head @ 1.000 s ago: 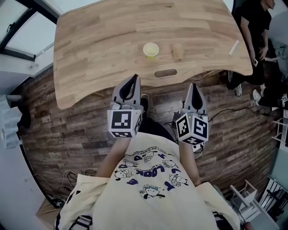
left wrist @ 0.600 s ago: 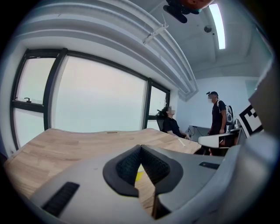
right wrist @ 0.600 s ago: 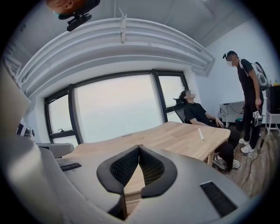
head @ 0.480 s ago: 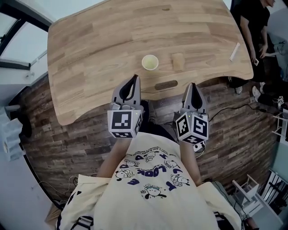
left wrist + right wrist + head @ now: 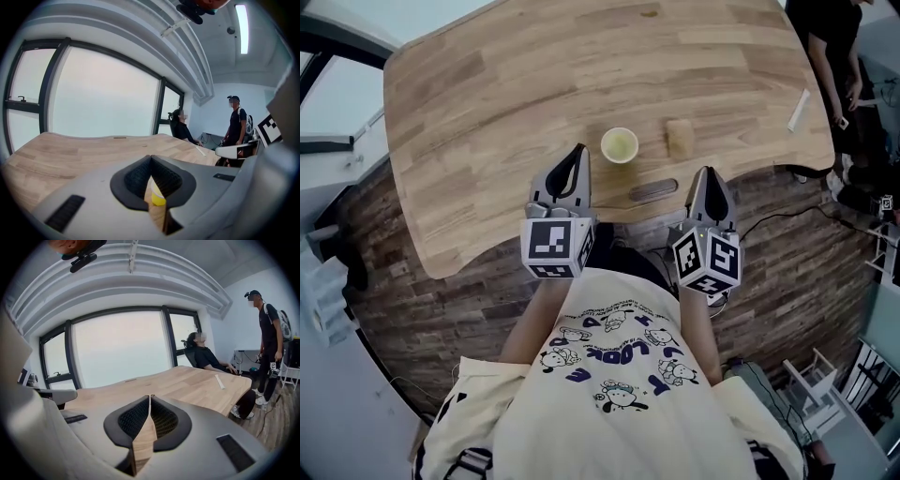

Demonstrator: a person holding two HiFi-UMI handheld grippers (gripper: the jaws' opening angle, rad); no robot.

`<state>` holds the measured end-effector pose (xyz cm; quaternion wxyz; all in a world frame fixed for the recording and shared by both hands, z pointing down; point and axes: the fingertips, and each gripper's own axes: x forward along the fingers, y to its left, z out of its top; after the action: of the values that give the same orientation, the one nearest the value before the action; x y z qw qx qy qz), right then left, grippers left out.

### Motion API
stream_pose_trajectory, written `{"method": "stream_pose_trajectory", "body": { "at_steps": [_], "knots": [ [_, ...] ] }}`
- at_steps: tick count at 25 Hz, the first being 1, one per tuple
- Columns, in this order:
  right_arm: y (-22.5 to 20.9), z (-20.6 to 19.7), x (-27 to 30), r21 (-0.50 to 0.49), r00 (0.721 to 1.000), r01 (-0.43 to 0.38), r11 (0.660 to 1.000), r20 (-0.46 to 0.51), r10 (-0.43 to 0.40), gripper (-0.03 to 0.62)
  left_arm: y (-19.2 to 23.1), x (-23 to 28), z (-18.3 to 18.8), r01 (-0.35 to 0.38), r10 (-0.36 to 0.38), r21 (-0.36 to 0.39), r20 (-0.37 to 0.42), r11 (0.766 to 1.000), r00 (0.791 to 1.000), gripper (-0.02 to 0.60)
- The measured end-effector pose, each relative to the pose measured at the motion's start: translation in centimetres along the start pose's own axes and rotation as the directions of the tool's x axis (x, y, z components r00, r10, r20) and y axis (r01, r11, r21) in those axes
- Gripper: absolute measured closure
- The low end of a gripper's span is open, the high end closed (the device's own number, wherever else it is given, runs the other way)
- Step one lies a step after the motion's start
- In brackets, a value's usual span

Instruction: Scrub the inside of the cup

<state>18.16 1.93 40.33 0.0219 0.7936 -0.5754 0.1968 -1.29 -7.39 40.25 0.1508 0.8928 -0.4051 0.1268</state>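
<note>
A small yellow cup (image 5: 619, 145) stands upright on the wooden table (image 5: 487, 112) near its front edge. To the cup's right lies a tan sponge-like block (image 5: 679, 137). My left gripper (image 5: 578, 151) is shut and empty, its tip over the table edge just left of the cup. In the left gripper view the cup (image 5: 157, 196) shows through the slit below the closed jaws of the left gripper (image 5: 150, 157). My right gripper (image 5: 705, 172) is shut and empty, short of the table edge, below the block. The right gripper (image 5: 150, 396) points across the tabletop (image 5: 197, 380).
A white stick (image 5: 798, 110) lies at the table's right end. A cable slot (image 5: 653, 191) is cut into the table's front edge. A person (image 5: 834, 37) stands by the right end; another person (image 5: 206, 355) sits beyond the table. Cables run over the floor (image 5: 787, 225).
Both grippers have moved forward toward the table. The left tip now reaches over the table edge beside the cup. Both stay shut.
</note>
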Motion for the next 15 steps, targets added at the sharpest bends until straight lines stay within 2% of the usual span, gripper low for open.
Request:
{"method": "stream_pose_trajectory", "body": {
  "at_steps": [15],
  "knots": [
    [0.2, -2.1, 4.0, -0.026, 0.997, 0.028, 0.999, -0.078, -0.030, 0.551, 4.0, 2.4, -1.4, -0.012, 0.011, -0.020, -0.068, 1.000, 0.998, 0.555]
  ]
}}
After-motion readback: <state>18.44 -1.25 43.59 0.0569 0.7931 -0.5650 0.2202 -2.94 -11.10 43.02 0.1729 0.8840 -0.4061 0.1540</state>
